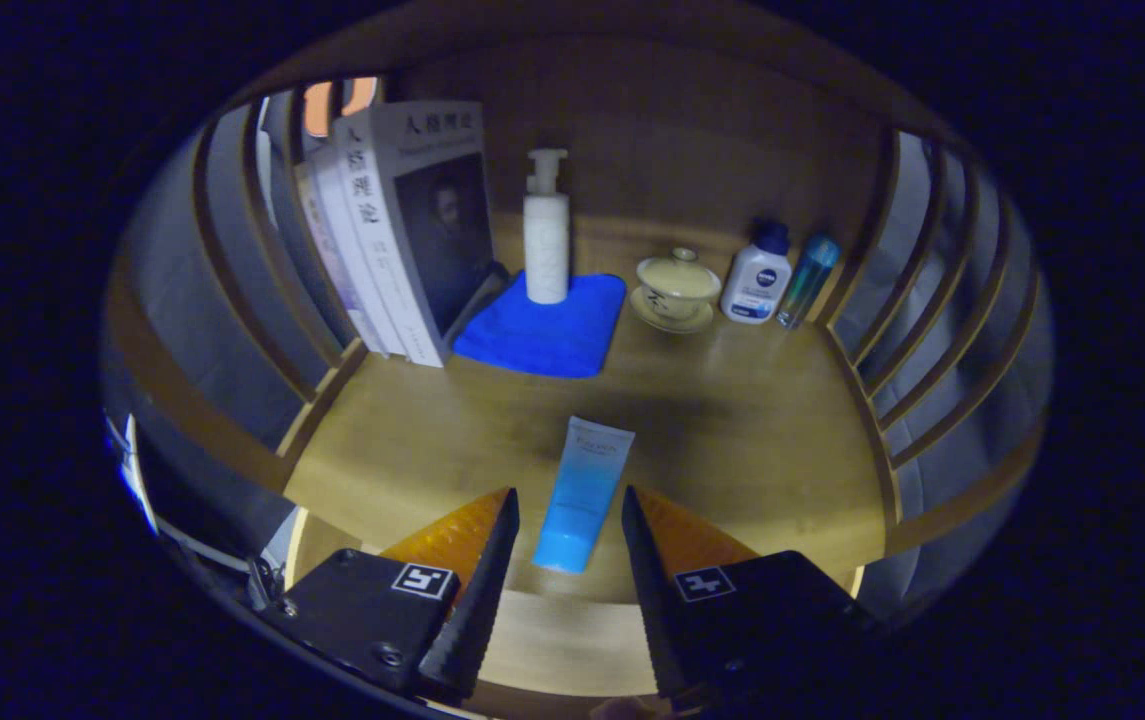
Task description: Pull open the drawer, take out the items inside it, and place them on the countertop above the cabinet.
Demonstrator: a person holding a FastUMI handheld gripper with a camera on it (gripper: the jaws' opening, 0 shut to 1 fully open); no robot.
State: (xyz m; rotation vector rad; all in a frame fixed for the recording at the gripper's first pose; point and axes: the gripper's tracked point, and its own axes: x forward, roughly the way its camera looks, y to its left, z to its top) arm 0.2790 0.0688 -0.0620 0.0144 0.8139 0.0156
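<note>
The wooden tabletop (732,440) carries a blue tube (580,495) lying flat, leaning books (402,230), a blue cloth (542,335) under a white pump bottle (546,235), a lidded cup (677,288) on its saucer, and two small bottles (777,275).

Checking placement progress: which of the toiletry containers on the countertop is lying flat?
The blue tube, between the open gripper's fingertips. The white pump bottle, white bottle and slim bottle stand upright.
</note>
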